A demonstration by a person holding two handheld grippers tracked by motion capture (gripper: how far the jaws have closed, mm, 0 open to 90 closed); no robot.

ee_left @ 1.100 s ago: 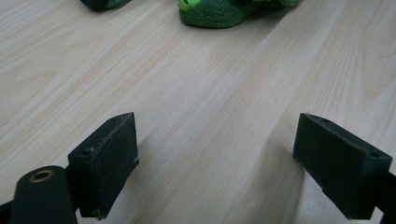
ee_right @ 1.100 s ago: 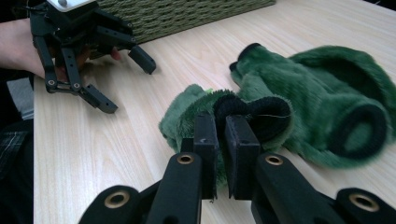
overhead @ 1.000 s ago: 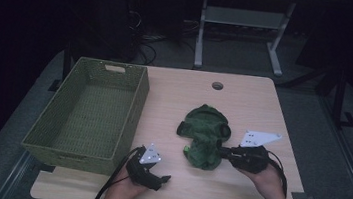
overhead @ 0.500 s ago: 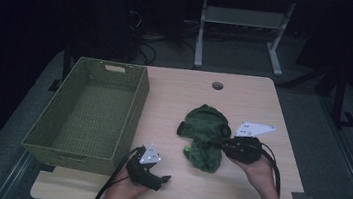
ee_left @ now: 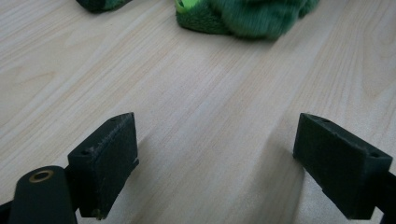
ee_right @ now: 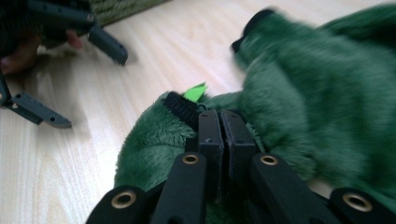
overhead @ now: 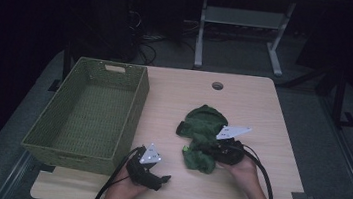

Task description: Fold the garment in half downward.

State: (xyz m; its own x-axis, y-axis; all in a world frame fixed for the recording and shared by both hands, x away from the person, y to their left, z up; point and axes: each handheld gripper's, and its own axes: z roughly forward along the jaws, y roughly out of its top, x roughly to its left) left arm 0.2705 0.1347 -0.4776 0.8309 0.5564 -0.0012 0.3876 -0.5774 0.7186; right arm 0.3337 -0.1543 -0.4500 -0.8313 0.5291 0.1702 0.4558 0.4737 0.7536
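A green fleece garment (overhead: 202,130) with a black cuff and a bright green tag lies crumpled in the middle of the wooden table (overhead: 264,109). My right gripper (overhead: 202,149) lies on its lower part, jaws pressed flat together. In the right gripper view the closed tips (ee_right: 220,116) rest on the fleece (ee_right: 317,88) just behind the cuff; I see no fabric between the pads. My left gripper (overhead: 161,180) rests at the table's front edge, open and apart from the garment. Its wide jaws (ee_left: 215,158) frame bare wood, with the garment (ee_left: 252,16) beyond them.
An empty green woven basket (overhead: 136,105) stands along the table's left side, close to my left hand. A round cable hole (overhead: 217,85) sits at the table's far edge. The left gripper (ee_right: 79,79) shows at the upper left of the right gripper view.
My right gripper has moved left and down from the garment's right edge onto its lower part. The left gripper has stayed put.
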